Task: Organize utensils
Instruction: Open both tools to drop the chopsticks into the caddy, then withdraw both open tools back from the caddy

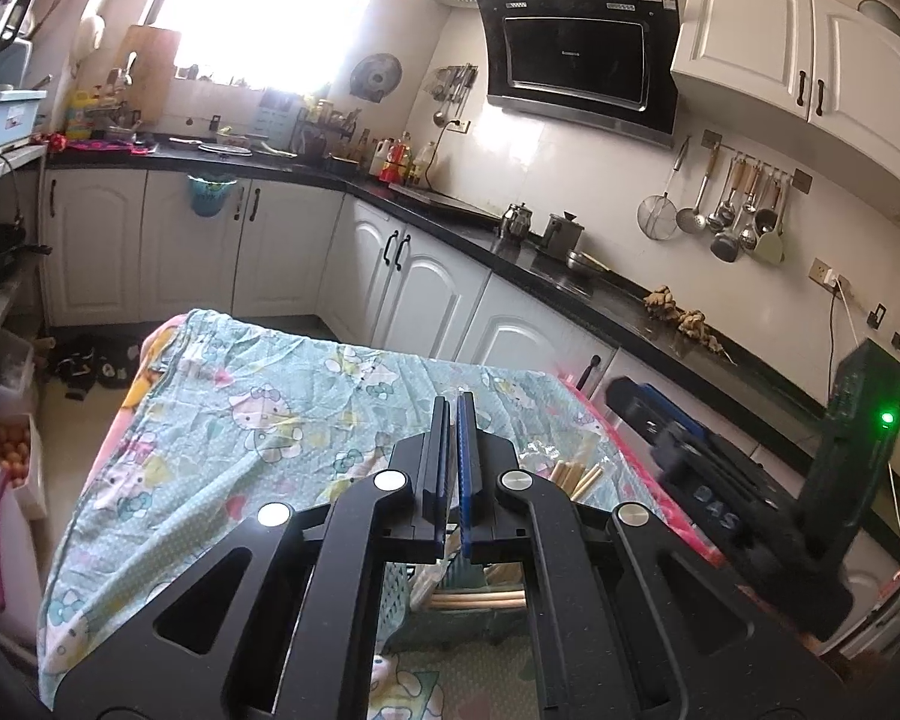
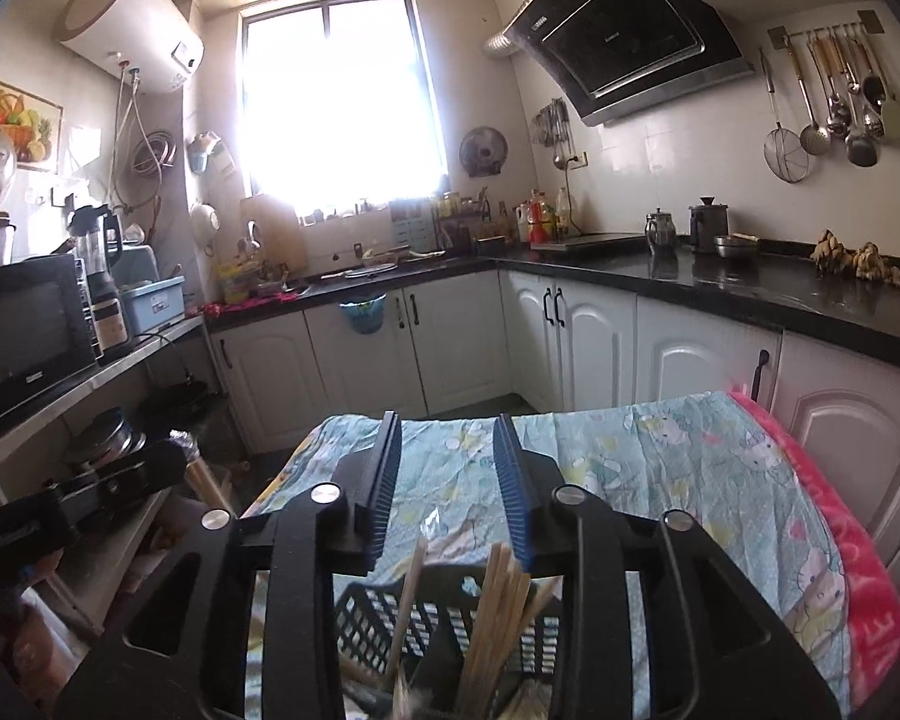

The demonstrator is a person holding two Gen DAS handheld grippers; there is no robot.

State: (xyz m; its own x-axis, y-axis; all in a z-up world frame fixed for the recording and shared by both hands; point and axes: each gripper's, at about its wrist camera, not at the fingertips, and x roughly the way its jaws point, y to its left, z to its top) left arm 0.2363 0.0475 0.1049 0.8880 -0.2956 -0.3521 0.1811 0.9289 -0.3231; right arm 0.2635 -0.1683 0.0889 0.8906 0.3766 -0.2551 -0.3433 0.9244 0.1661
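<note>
Nearest in the right wrist view, the right claw (image 2: 450, 486) hangs over a dark slotted plastic utensil basket (image 2: 390, 618) standing on the bench (image 2: 690, 480), which is draped in a pale blue cartoon-cat printed cloth (image 2: 660, 468). Its jaws stand partly apart with nothing pressed between the blue ribbed pads (image 2: 513, 492). A bundle of pale wooden chopsticks (image 2: 498, 606) stands upright in the basket just below the claw, leaning a little to the right, with one single stick off to their left.

The left claw (image 1: 452, 438) is fully closed, pad against pad, and holds nothing that can be seen. Under its frame the basket shows greenish, with wooden sticks lying across it, and more loose wooden chopstick ends (image 1: 576, 477) lie on the cloth just right of its fingers, by a crinkled clear plastic wrapper (image 1: 537, 450).

The step in hand looks like dropping chopsticks into the basket. To do it well, I would judge it best to lift the right claw straight up so the pads do not drag the bundle out, then approach the loose sticks low and square across their length so they are gathered together.

A bright pink towel (image 2: 858, 570) edges the bench on the right; it bears large pale letters too skewed to read. The other gripper's body shows "DAS" in the left view. Farther off, the black range hood (image 1: 576, 60) carries small white lettering, too small to make out.
</note>
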